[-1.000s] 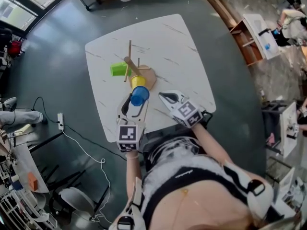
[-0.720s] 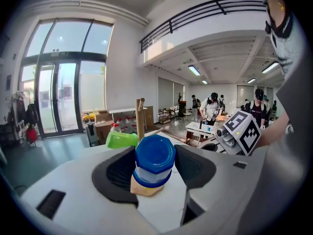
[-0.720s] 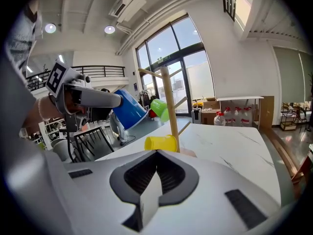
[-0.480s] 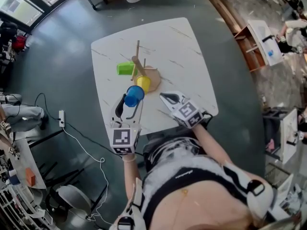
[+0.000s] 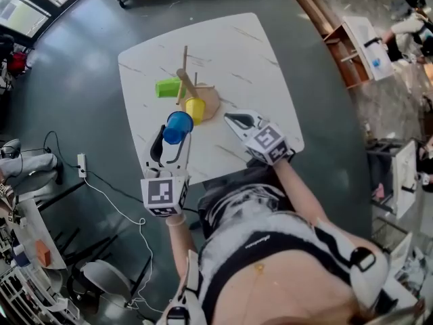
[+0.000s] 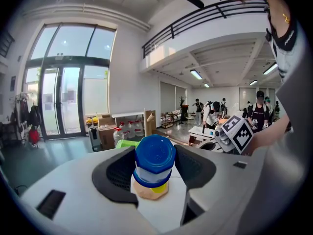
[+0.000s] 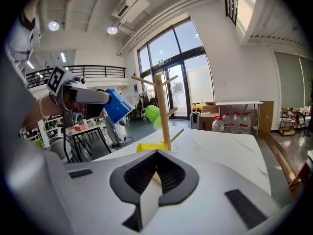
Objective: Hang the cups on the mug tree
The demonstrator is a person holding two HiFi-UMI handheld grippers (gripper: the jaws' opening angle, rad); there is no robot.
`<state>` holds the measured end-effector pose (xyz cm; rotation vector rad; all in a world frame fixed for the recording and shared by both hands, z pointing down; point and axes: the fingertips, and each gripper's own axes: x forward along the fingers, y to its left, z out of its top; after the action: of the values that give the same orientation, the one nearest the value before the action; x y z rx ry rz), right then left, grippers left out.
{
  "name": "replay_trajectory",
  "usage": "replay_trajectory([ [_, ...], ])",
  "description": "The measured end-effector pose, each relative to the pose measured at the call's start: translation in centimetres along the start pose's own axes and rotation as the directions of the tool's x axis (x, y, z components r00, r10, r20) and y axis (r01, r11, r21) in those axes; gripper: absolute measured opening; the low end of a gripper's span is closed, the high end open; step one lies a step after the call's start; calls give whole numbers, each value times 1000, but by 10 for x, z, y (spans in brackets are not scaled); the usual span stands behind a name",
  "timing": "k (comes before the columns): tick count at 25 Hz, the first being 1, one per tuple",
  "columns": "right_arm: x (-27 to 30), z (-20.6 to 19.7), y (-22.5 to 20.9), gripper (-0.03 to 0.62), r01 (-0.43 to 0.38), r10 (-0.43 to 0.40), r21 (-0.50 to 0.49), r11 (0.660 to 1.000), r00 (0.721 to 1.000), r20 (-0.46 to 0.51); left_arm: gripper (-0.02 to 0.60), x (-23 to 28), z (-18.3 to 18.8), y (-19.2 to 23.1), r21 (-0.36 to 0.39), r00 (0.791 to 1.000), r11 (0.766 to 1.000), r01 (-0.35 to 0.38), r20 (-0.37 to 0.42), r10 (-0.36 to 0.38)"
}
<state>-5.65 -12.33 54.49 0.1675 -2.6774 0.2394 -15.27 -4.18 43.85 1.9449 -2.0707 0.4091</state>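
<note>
- Cups go on the mug tree, and we have the blue cup in our left gripper. The jaws stand wide and squeeze the cup from both sides.
- The blue cup is up in the air over the near left corner of the counter. It is near the tree but not touching it.
- Our right gripper is pinched closed with nothing in it. It hovers over the near side of the counter, to the right of the tree.
- The green cup hangs on a peg on the left side of the tree. The yellow cup is low down by the bottom of the tree. We cannot tell if it hangs or lies there.
- We think the step now is to bring the blue cup to a bare peg. The top pegs and the right-side pegs look bare.
- To do it well, we should pick one bare peg and line the cup up with its tip. Then we slide it on slowly.
- We should not let go until the cup sits on the peg by itself.
- The tree is thin, so a bump might tip it. Our right gripper could steady the bottom of the tree.
- There is lots of bare counter behind the tree and to its right. The left side and the low part are crowded with cups, so coming in from above looks best.
- The near edge of the counter is close under our left gripper. A cup that slips here might drop to the floor, so we should move in over the counter first.
</note>
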Motion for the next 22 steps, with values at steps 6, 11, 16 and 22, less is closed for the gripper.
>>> replay_trajectory([
  [6, -6, 3, -10, 3, 17, -17, 4, 1000, 1000, -6, 256, -7, 9, 2, -2, 1000, 1000, 2, 28, -2],
  [11, -2, -1, -7, 3, 12, -12, 13, 1000, 1000, -17, 256, -11, 14, 8, -4, 1000, 1000, -10, 27, 10],
  [16, 6, -5, -4, 3, 3, -2, 20, 1000, 1000, -29, 256, -16, 23, 12, -21, 999, 1000, -6, 54, 7],
  [22, 13, -4, -2, 3, -5, 6, 20, 1000, 999, -34, 256, -21, 38, 15, -9, 997, 1000, -8, 78, 8],
])
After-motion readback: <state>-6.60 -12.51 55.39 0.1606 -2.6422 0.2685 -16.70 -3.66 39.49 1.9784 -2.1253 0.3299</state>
